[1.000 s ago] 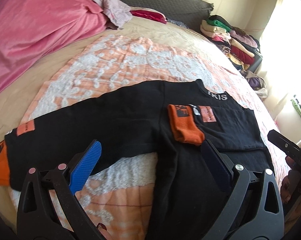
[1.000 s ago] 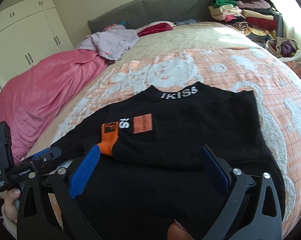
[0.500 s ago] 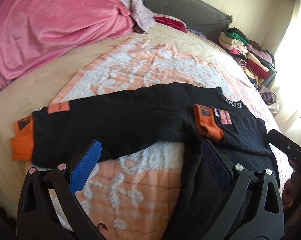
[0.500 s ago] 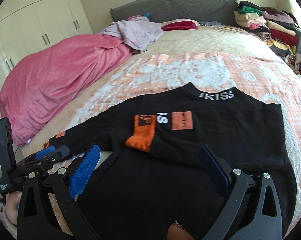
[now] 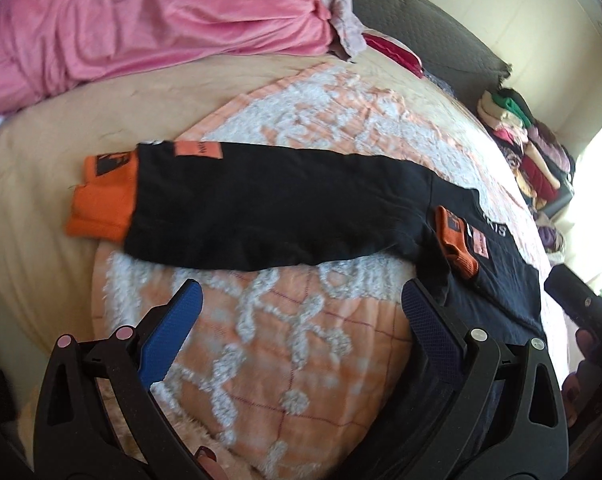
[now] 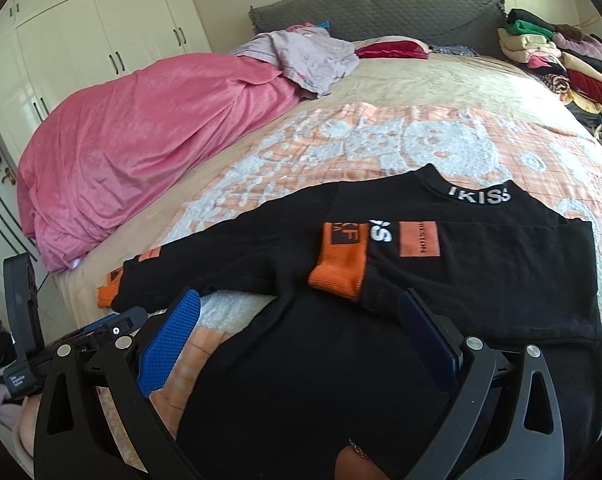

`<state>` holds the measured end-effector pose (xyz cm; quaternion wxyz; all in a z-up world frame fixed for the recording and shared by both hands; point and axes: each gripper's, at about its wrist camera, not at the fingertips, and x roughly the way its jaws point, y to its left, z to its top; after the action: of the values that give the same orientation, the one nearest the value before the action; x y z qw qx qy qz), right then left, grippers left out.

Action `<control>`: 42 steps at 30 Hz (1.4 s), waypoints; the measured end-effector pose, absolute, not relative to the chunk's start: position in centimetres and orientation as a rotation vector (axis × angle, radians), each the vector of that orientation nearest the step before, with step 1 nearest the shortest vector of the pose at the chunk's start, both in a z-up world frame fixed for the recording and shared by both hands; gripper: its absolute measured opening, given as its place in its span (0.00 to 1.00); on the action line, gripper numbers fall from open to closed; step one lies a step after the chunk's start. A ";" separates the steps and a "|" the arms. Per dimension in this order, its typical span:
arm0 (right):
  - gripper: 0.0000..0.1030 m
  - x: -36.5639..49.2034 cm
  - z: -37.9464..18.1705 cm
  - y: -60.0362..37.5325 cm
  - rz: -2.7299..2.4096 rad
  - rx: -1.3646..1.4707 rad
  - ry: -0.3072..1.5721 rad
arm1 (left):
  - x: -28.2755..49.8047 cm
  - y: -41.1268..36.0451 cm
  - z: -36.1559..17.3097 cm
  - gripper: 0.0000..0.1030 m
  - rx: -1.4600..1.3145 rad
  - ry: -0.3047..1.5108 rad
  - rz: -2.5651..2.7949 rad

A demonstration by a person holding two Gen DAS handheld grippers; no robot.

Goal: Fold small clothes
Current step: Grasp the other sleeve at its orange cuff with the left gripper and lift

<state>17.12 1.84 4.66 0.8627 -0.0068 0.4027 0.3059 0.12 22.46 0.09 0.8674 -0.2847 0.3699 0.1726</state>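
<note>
A small black sweater (image 6: pixel 441 280) with orange cuffs lies flat on the bed. Its right sleeve is folded across the chest, orange cuff (image 6: pixel 339 264) near the middle. Its left sleeve (image 5: pixel 281 216) lies stretched out to the side, ending in an orange cuff (image 5: pixel 103 204). My left gripper (image 5: pixel 301 308) is open and empty, hovering just in front of that stretched sleeve. My right gripper (image 6: pixel 301 316) is open and empty above the sweater's lower body. The left gripper also shows in the right wrist view (image 6: pixel 101 328), near the sleeve's cuff.
An orange-and-white patterned blanket (image 5: pixel 301 360) lies under the sweater. A pink duvet (image 6: pixel 141 140) is heaped on the left. A stack of folded clothes (image 6: pixel 561 64) sits at the far right. A grey headboard (image 6: pixel 381 12) and white wardrobes (image 6: pixel 81 40) stand behind.
My left gripper has swung left along the stretched sleeve toward its orange cuff. The right gripper has shifted slightly left over the sweater body. Both stay open; the sweater has not moved.
</note>
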 end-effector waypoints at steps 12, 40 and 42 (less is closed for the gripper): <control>0.96 14.8 3.5 5.6 0.740 -0.099 0.864 | -1.6 26.7 -1.5 0.91 -0.744 0.758 0.443; 0.96 17.0 2.0 1.7 0.664 0.067 0.892 | 0.4 30.4 -2.7 0.50 -0.832 0.619 0.767; 0.96 17.0 1.8 1.6 0.662 0.074 0.896 | 0.3 30.8 -2.7 0.37 -0.840 0.614 0.768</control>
<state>17.02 1.60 1.77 0.8481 0.0352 0.4252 0.3142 0.35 30.81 -2.72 0.7982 -0.3914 0.2860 0.3577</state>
